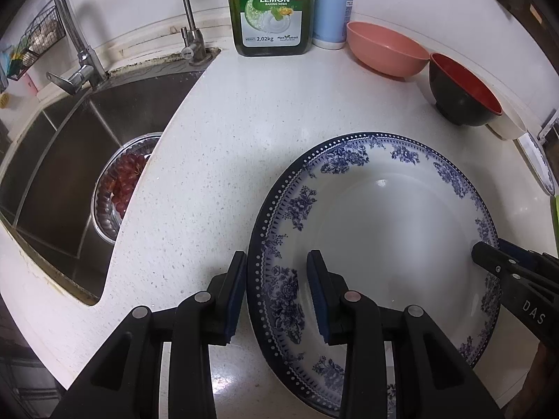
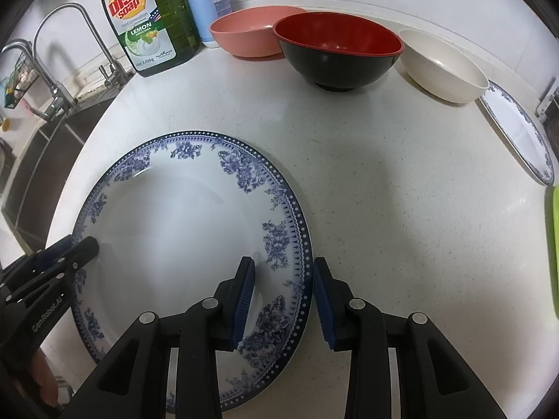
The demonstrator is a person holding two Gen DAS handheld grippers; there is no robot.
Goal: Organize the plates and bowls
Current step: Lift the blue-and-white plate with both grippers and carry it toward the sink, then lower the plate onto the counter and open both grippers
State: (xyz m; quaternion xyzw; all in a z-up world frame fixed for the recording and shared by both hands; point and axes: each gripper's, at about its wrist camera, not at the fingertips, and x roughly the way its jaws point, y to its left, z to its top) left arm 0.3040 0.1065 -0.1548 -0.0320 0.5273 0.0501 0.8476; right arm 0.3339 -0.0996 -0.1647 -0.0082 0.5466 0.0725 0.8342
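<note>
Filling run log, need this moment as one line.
left gripper: open, straddling plate left rim | right gripper: open, straddling right rim | plate: flat on counter | bowls: untouched

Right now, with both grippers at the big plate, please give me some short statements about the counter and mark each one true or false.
1. Each gripper has its jaws open, one on each side of the rim of the blue-patterned plate. True: left gripper, right gripper.
2. The plate carries food. False: its surface is bare.
3. Three bowls stand in a row at the back: pink bowl, black bowl with red inside, cream bowl. True.
4. The dish soap bottle lies on its side. False: it stands upright beside the blue and white bottle.
5. A bowl of red fruit sits in the sink. True.
</note>
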